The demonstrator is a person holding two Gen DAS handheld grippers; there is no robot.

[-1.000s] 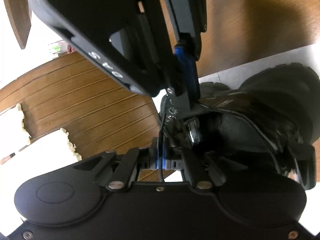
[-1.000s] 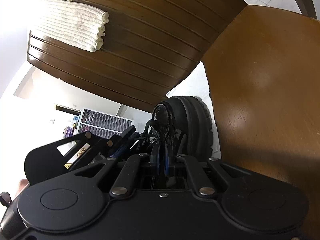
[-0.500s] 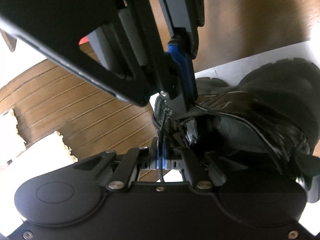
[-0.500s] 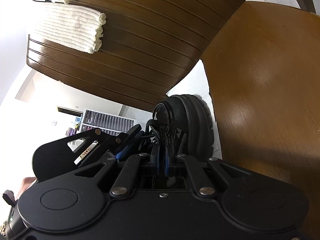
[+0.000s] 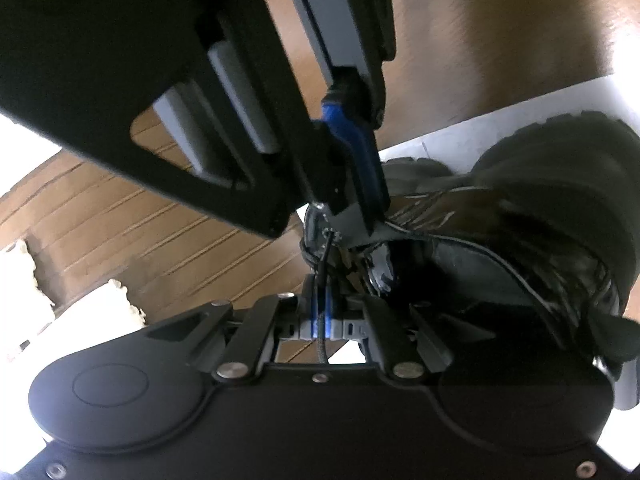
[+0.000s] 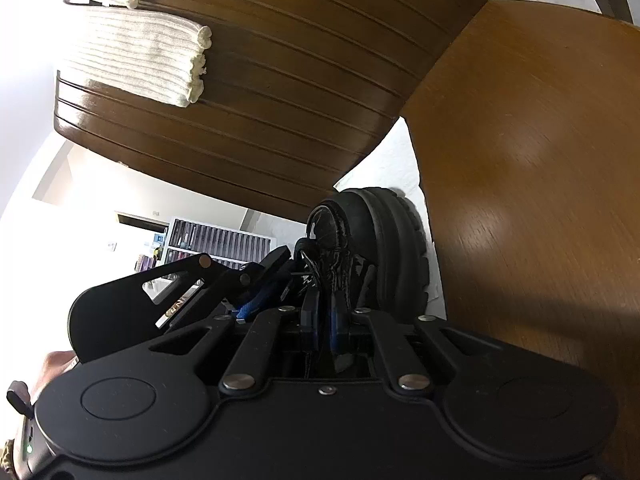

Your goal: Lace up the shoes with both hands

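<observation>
I see a black boot (image 5: 532,216) lying on its side on a white sheet (image 5: 500,120). The sheet lies on a brown table (image 6: 520,160). The boot's thick, bumpy sole (image 6: 400,248) faces the table side in my right view.

My left gripper (image 5: 320,308) is shut tight on a thin black lace (image 5: 323,264). The lace runs up from between the blue pads to a small hole (image 5: 329,234) near the top of the boot. It goes on past the pads, back toward my camera.

My right gripper (image 5: 360,200) comes in from above in the left view. Its blue finger (image 5: 356,148) reaches down to the boot's edge, just beside that same hole. In the right view the right gripper (image 6: 324,312) has its two fingers close together, right at the tangle of laces (image 6: 332,264) on the boot. They look shut, and dark lace sits between them, but it is too dark there for me to be sure what they pinch.

In the right view my left gripper (image 6: 256,300) sits just to the left, also pointing at the laces. A bit of a hand (image 6: 54,364) shows at the left edge.

Two folded white towels (image 6: 136,56) lie on a dark brown slatted board (image 6: 300,92) past the boot. Far off I see a shelf (image 6: 216,240) by a white wall.
</observation>
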